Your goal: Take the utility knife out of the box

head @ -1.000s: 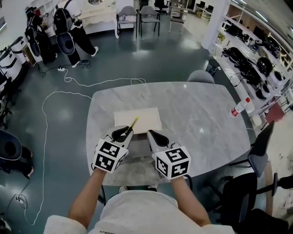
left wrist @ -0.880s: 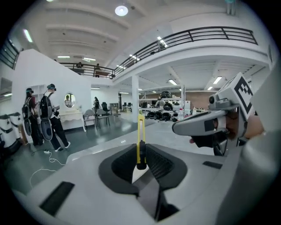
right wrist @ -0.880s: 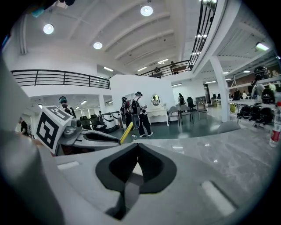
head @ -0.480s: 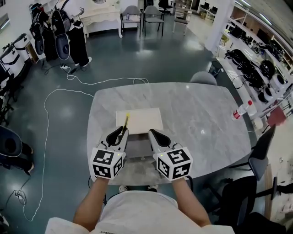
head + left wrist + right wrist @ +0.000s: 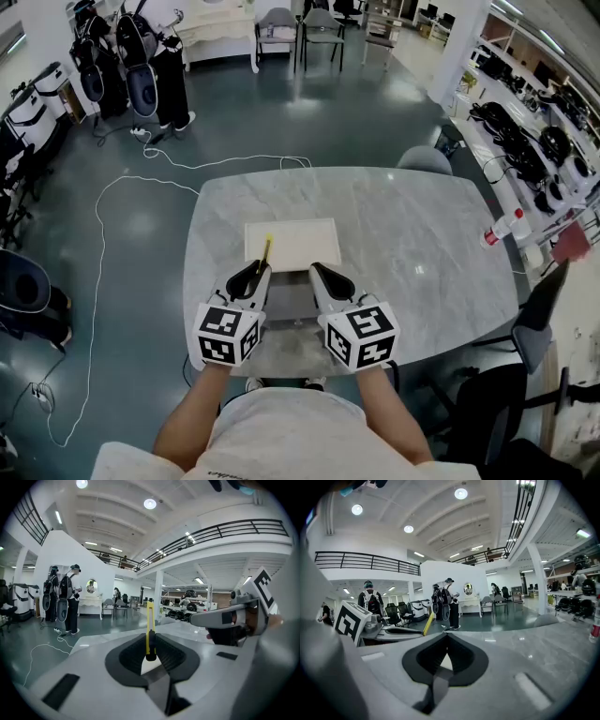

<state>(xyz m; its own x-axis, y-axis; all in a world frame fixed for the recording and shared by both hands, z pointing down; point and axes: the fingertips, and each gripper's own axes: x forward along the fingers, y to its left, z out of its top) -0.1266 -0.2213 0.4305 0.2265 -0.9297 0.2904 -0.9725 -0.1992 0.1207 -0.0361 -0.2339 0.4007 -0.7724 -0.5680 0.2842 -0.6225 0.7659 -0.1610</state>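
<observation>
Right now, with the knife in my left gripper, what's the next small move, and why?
Probably swing the left gripper sideways to bare table and lower it. Its jaws are clamped on the yellow utility knife, which sticks out above the cream box and appears to be out of it.

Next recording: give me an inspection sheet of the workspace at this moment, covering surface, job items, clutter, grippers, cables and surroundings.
Surface: grey marble table, glossy.
Job's things: white flat box lies on the table; yellow utility knife is held upright, off the table.
Clutter: one bottle at the table's right edge.
Grippers: left gripper shut on the utility knife; right gripper shut, with nothing in it.
Cables: white cable loops over the floor left of the table.
Surroundings: chairs by the table, people standing far off, shelves of gear on the right.
</observation>
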